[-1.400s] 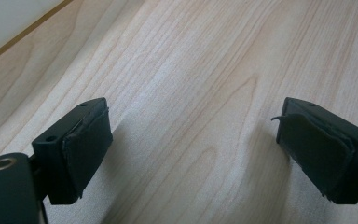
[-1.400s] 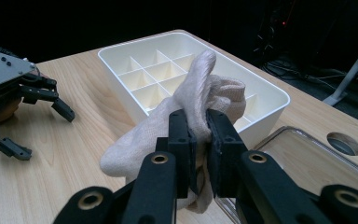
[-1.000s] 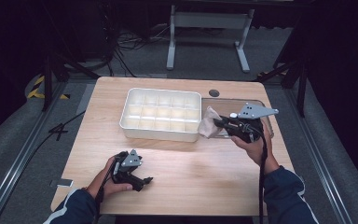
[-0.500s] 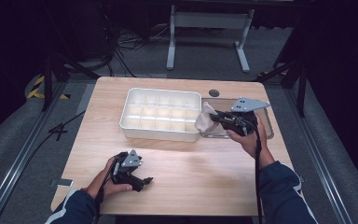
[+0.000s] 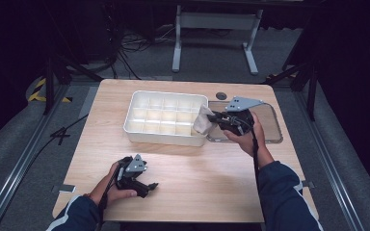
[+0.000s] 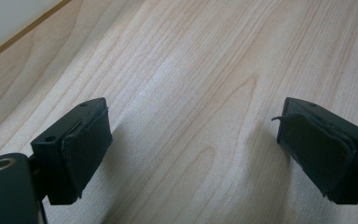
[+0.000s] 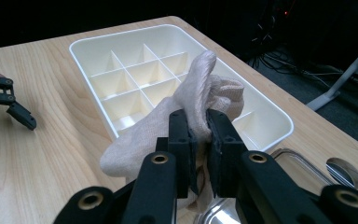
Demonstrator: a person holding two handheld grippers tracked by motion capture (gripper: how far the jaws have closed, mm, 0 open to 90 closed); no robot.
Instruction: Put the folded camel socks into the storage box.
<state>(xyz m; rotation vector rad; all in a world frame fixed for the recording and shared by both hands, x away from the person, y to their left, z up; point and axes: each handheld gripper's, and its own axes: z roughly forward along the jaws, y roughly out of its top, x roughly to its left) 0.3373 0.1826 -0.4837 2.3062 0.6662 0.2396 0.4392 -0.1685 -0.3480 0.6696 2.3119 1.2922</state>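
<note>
We saw the right gripper clenched on a sock, beige, soft and crumpled, its folds bunched above the jaws, hanging over the right end of the white tray. The left gripper rested on the table, jaws wide apart, holding nothing.

Right gripper clamped on a beige cloth — cloth hangs at the right end of the white divided tray, over its corner. Clear tray sits just right of it, under the hand. Left gripper rests low on the bench near the front edge, well apart from both trays — nothing in it.
</note>
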